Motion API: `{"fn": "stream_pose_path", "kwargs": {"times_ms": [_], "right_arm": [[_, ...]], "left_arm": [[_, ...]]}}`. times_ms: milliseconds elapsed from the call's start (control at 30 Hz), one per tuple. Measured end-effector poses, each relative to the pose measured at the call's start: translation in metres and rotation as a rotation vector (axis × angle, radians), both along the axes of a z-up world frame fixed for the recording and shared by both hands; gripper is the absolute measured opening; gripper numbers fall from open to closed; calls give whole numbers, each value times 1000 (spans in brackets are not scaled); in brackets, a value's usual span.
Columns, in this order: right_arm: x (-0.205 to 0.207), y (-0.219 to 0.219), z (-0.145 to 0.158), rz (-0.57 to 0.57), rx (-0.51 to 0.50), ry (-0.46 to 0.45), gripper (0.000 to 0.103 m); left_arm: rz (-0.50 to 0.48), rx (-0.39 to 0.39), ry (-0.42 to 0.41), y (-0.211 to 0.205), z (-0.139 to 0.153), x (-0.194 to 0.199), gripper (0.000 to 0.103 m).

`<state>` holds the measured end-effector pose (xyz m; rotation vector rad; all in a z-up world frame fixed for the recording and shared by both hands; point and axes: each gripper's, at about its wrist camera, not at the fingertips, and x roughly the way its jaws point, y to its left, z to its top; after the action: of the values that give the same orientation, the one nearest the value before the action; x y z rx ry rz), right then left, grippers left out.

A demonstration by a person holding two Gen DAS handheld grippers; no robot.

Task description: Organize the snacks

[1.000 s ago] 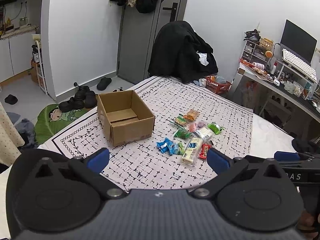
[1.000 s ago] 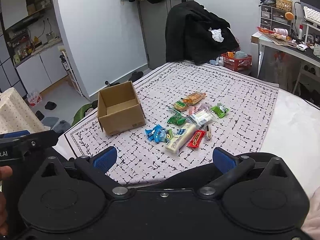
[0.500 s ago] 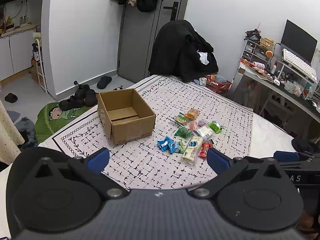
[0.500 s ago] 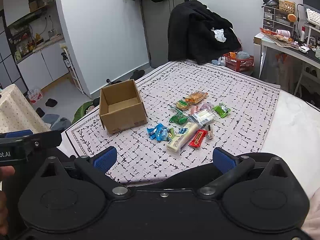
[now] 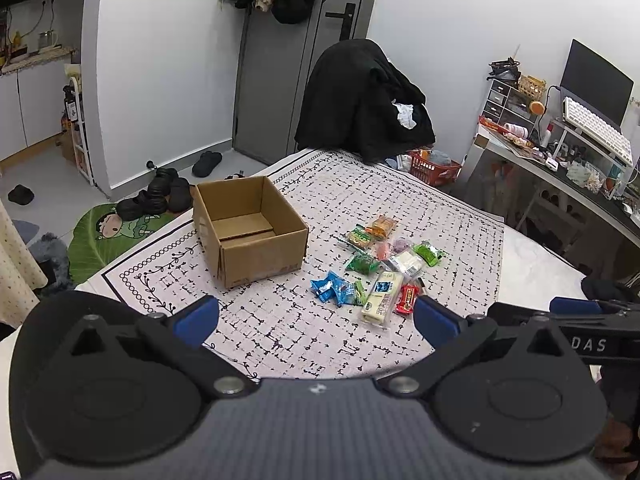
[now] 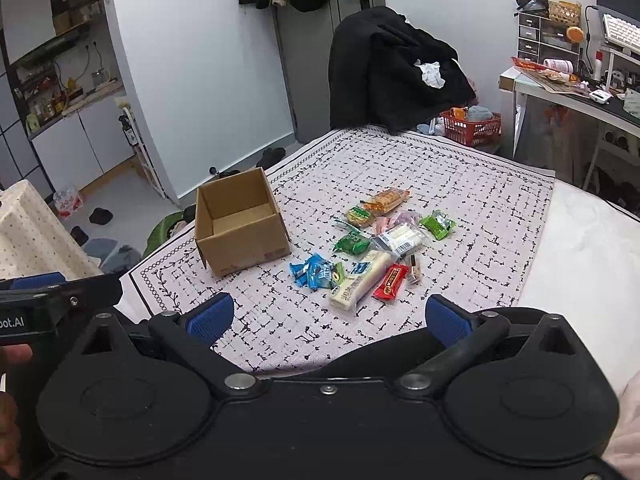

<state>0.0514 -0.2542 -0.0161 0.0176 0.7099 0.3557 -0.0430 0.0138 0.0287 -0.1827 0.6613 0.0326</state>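
A patterned cloth (image 5: 360,200) fills mid-frame; the long white snack bar (image 6: 360,280) runs lower left to upper right. Both claws, left gripper (image 5: 316,316) and right gripper (image 6: 328,316), gape empty, fingertips partly cut off.

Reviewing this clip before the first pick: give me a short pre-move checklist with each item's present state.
1. Cardboard box open and empty: ok.
2. Snacks all on the patterned cloth, right of the box, none boxed: ok.
3. Left gripper open, holding nothing: ok.
4. Right gripper open, holding nothing: ok.
5. Nearest items, white bar and red packet, free to grasp: cannot tell; they lie close together.
6. Path to the pile unobstructed: ok.
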Motion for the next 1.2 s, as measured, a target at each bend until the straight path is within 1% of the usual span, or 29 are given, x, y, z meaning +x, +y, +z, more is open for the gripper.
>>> {"fn": "stream_pose_path", "kwargs": {"times_ms": [700,767,900,1067,1200], "right_arm": [[6,2,-6,5,6,8,103],[7,2,-6,18,8,-7,103],[13,0,-8,31,13,-5,103],[22,0,-11,29,7,-11,103],[32,-7,-14,-13,19,-29,103]], "left_arm": [[13,-34,8,1,-7,4,103],[11,-35,10,1,-8,6,103],[10,-42,14,-1,-11,10,103],[8,-44,16,-3,-14,18,103],[8,-46,18,-5,-16,24,103]]}}
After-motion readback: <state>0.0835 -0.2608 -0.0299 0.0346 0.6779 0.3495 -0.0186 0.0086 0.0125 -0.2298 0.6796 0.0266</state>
